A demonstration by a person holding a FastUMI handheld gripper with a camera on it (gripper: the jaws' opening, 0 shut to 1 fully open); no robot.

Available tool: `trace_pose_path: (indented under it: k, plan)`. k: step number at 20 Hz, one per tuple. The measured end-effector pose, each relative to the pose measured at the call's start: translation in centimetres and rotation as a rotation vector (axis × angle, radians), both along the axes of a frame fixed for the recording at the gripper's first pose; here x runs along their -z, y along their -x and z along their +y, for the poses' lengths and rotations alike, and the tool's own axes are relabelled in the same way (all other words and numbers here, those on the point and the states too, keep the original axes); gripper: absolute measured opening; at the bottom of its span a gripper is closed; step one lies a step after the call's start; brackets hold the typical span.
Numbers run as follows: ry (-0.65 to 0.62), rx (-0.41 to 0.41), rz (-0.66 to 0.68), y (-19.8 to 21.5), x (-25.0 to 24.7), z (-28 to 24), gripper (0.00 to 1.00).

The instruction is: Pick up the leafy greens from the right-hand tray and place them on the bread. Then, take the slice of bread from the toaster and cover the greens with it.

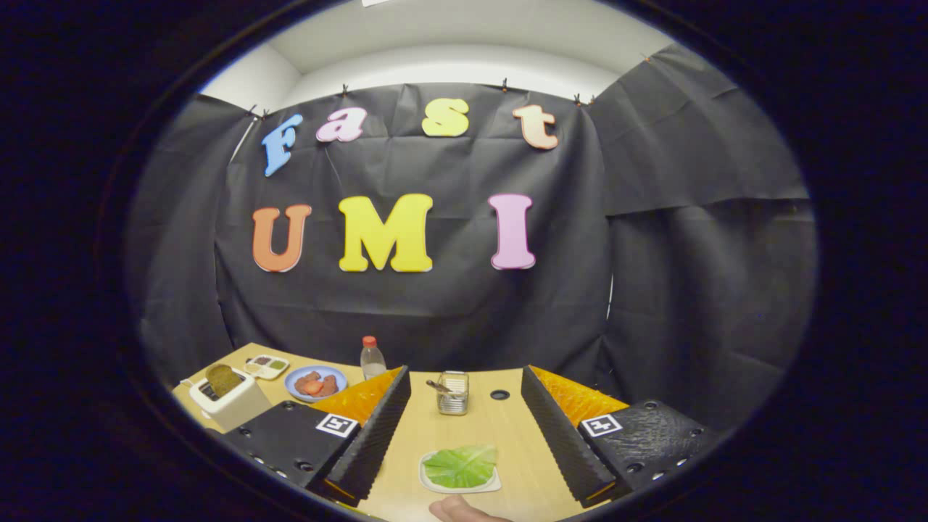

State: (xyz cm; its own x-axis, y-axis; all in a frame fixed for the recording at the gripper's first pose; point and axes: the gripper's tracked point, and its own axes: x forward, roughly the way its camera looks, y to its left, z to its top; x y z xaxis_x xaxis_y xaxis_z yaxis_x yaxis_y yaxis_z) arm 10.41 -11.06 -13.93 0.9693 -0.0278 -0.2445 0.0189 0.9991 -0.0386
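Observation:
A green leaf point(461, 466) lies on a small white tray point(428, 484) on the wooden table, low between my two fingers. My gripper point(464, 395) is open and holds nothing; its fingers stand wide apart above the table. A white toaster point(230, 401) stands to the left beyond the left finger, with a brown slice of bread point(222, 378) sticking up out of its slot. The bread that lies flat on the table is hidden from me.
A blue plate point(316, 382) with red slices sits right of the toaster. Behind it are a small white dish point(267, 366) and a clear bottle point(372, 358) with a red cap. A metal wire holder point(453, 393) stands between the fingers. A fingertip point(464, 510) shows near the tray.

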Motion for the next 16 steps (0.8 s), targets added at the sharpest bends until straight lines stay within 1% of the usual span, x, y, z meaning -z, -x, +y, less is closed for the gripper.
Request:
trace_pose_path:
  k: [4, 7, 13, 15, 16]
  plan:
    - [-0.056, -0.022, 0.209, -2.4, 10.4, -1.6, 0.96]
    - [-0.084, -0.007, 0.370, -3.7, 17.4, -2.6, 0.96]
    - [-0.069, 0.015, 0.574, -6.5, 25.6, -4.7, 0.95]
    - [-0.064, -0.006, 0.642, -7.4, 27.6, -4.7, 0.95]
    - [-0.059, -0.019, 0.669, -7.7, 28.1, -4.8, 0.88]
